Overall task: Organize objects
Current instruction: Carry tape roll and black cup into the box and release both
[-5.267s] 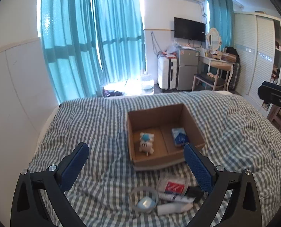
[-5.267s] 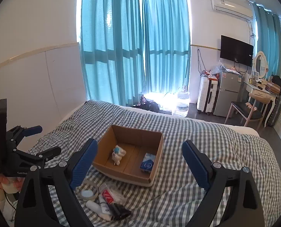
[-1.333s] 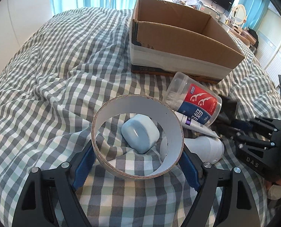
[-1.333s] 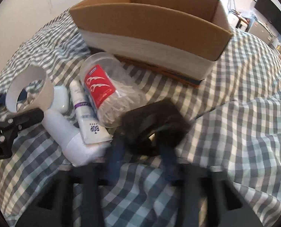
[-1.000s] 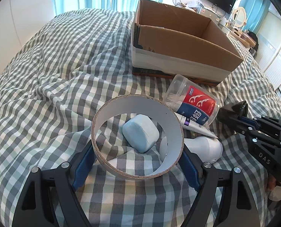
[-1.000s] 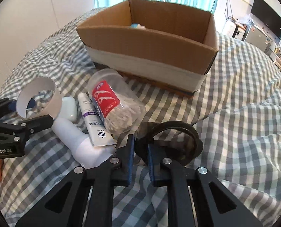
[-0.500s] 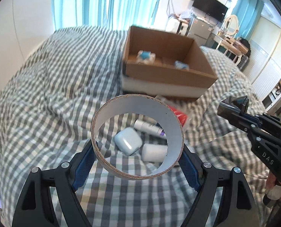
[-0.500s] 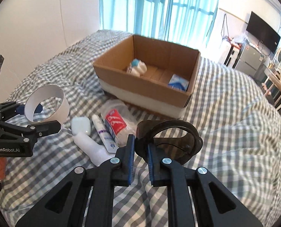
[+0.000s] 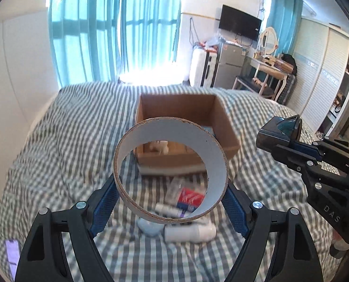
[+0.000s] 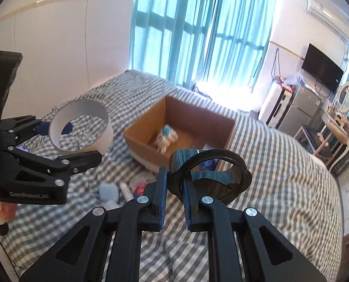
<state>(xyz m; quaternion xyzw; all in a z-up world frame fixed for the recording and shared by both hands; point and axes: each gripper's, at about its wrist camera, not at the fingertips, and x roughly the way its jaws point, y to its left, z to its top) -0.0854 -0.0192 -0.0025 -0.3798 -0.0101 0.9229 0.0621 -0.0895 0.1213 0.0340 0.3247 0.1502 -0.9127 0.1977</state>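
The tape roll sits clamped across its width between the wide-set fingers of the left gripper, held in the air above the bed. The right gripper is pinched tight on the rim of a black ring-shaped object, also off the covers. Below them on the grey checked bedspread lie a pale blue case, a white bottle, a tube and a clear red-labelled tub, close together just in front of the open cardboard box. A small plush toy sits inside the box. Wide bare bedspread surrounds the box on every side. A white wall borders the bed's left; teal curtains hang beyond its far edge, with a fridge, dressing table and wardrobe to the right.
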